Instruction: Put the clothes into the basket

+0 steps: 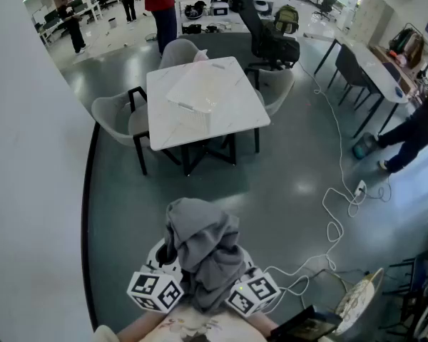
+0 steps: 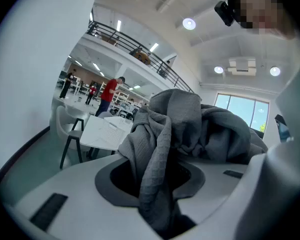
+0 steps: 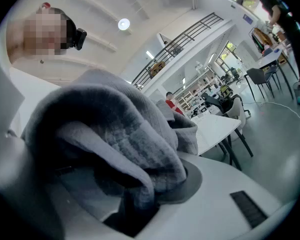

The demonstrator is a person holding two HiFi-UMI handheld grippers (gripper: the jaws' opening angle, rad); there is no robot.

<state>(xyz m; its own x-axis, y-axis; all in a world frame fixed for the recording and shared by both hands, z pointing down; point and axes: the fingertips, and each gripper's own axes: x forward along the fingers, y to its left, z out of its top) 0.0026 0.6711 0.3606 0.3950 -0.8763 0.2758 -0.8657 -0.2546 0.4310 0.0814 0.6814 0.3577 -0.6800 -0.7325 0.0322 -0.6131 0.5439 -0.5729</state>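
Note:
A bundled grey garment (image 1: 203, 251) hangs between both grippers, close to my body at the bottom of the head view. My left gripper (image 1: 167, 258) is shut on a fold of it, and the cloth (image 2: 175, 134) runs down into the gap between the jaws. My right gripper (image 1: 237, 262) is also shut on the garment (image 3: 115, 129), which drapes over its jaws and hides the pads. The white mesh basket (image 1: 197, 100) stands on the white table (image 1: 235, 112) a few steps ahead, well apart from the grippers. The basket (image 2: 111, 132) is also small in the left gripper view.
Grey chairs (image 1: 114, 116) surround the table, and a black office chair (image 1: 267, 38) stands behind it. A white cable (image 1: 335, 212) with a power strip snakes over the floor at right. A white wall (image 1: 28, 191) runs along the left. People stand at the back and far right.

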